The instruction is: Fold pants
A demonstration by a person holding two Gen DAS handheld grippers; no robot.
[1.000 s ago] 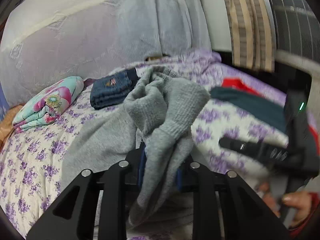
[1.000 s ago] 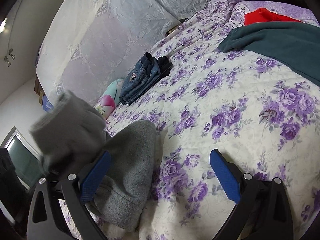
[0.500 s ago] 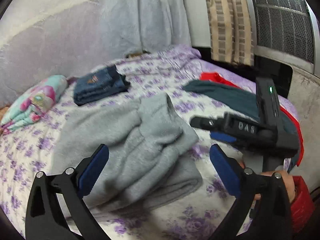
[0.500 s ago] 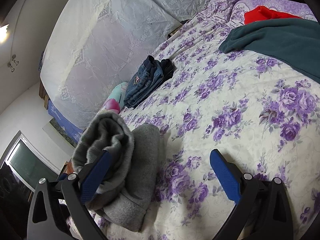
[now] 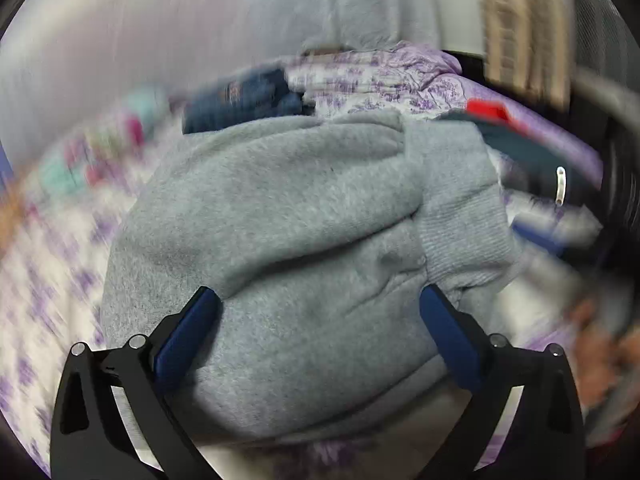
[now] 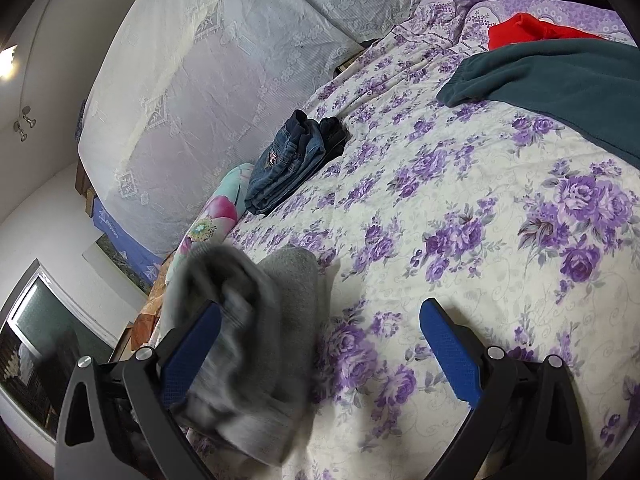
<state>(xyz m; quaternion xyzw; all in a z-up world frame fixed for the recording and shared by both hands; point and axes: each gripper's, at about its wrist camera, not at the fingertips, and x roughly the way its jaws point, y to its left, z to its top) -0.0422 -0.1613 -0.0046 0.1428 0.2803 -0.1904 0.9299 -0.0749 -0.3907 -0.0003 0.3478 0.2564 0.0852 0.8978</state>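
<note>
The grey fleece pants (image 5: pixel 304 240) lie bunched in a folded heap on the purple-flowered bedspread (image 6: pixel 460 208). My left gripper (image 5: pixel 320 332) is open, its blue pads (image 5: pixel 188 332) on either side of the heap with the cloth filling the gap. The left wrist view is motion-blurred. In the right wrist view the same grey pants (image 6: pixel 256 340) sit blurred at lower left, beside the left blue pad. My right gripper (image 6: pixel 320 344) is open and empty, low over the bedspread.
Folded blue jeans (image 6: pixel 288 168) lie farther back on the bed, next to a flowered pillow (image 6: pixel 216 216). A dark teal garment (image 6: pixel 560 84) and a red one (image 6: pixel 528 30) lie at the right. A white lace curtain (image 6: pixel 208 92) hangs behind the bed.
My left gripper let go of the grey pants, opened wide, then pushed in close so the heap lies between its pads. The right gripper stayed open and nearly still.
</note>
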